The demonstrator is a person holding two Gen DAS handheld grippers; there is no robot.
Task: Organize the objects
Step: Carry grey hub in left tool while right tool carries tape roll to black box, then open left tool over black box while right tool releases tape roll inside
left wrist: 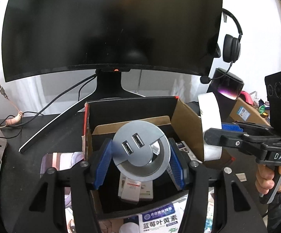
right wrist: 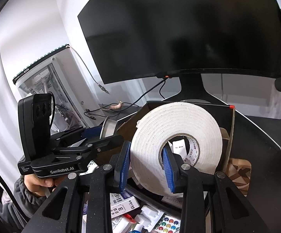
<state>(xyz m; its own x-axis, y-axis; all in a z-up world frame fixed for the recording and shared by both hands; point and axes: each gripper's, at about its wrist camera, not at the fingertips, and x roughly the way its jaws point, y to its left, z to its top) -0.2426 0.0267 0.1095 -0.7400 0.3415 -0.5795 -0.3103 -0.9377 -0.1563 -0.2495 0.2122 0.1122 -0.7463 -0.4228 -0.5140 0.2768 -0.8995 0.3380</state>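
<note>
The left hand-held gripper (left wrist: 138, 162) is clamped by its blue pads on the rim of a round grey USB desk grommet (left wrist: 140, 151), holding it over the open cardboard box (left wrist: 187, 116) on the table (left wrist: 33, 155), probably to drop it in. The right hand-held gripper (right wrist: 146, 165) pinches the wall of a white foam tape roll (right wrist: 177, 134), one pad inside the core, above the same box. Only the right view shows the glass-sided computer case (right wrist: 49, 85); only the left shows the headset (left wrist: 231, 46).

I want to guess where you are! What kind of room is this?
Probably a home office or computer desk. A big curved monitor stands on the dark desk, a headset hangs beside it, and a clear-sided computer case sits to one side.
</note>
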